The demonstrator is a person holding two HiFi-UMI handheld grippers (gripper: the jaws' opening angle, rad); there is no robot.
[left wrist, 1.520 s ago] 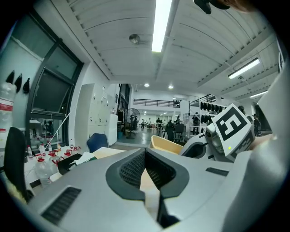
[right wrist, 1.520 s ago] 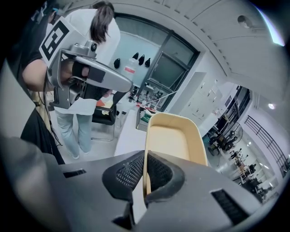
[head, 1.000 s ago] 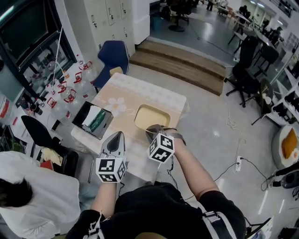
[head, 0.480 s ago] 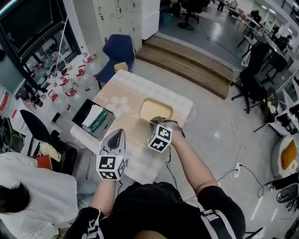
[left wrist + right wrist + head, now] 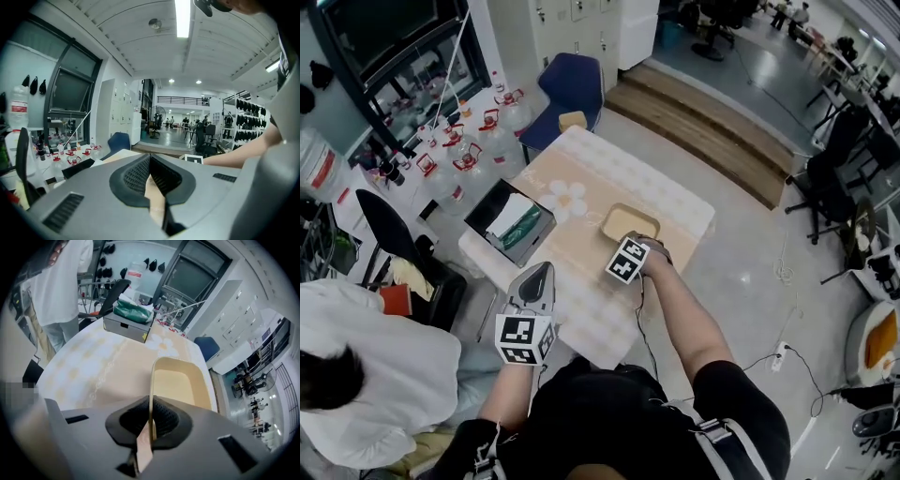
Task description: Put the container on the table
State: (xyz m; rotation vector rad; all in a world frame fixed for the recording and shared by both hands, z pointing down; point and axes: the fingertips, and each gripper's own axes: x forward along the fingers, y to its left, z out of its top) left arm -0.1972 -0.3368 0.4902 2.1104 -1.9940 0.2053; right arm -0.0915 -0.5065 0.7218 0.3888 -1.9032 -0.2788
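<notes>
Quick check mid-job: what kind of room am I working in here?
Probably an open office or lab workspace: black office chairs stand on the right, white lockers line the far wall, and water jugs with red handles are clustered near the window.

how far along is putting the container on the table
Done: the container has been brought over the table and sits low above or on it; which one isn't clear. In hand: the right gripper pinches the container's near wall. Left: set it down if needed, release, pull back. The left gripper is shut and empty.
</notes>
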